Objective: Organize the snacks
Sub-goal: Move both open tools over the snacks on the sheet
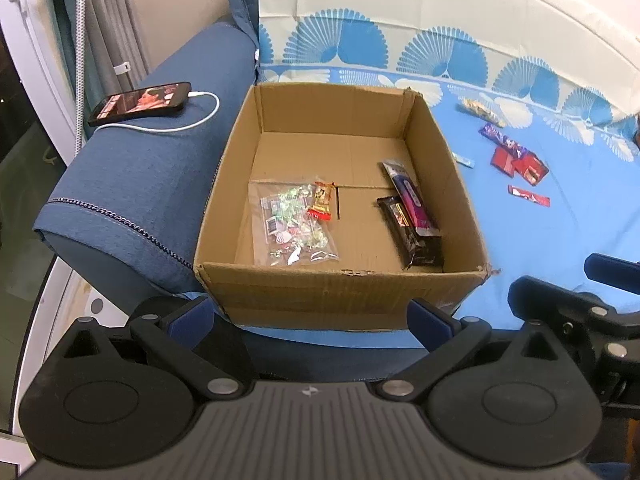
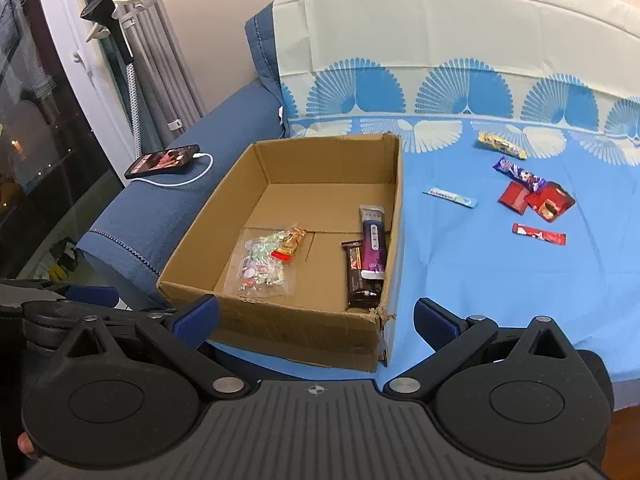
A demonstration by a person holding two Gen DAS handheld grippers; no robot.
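While both grippers hung at the near edge of the seat, I saw the left gripper [image 1: 310, 318] with its jaws spread wide and nothing between them, just short of the near wall of the cardboard box [image 1: 344, 286]. My right gripper [image 2: 316, 320] stood the same way, jaws well apart and empty, in front of the box's near right corner.

Inside the box lay a clear bag of sweets [image 1: 294, 220] at the left with a small orange-red packet [image 1: 321, 201] resting on its far edge, and at the right a dark chocolate bar [image 1: 412, 236] against the wall, a purple packet [image 1: 408, 196] lying partly over it.

Only the right view let me sort the loose snacks on the blue cover [image 2: 500, 280]: a yellow bar [image 2: 502, 145] farthest, a purple bar [image 2: 519, 175], red packets [image 2: 536, 201] beside it, a light blue stick [image 2: 450, 196] nearer the box, a red stick [image 2: 539, 234] nearest. Part of the other gripper's body showed at each view's edge. A phone [image 1: 140, 103] on a white cable lay on the blue armrest, left of the box.
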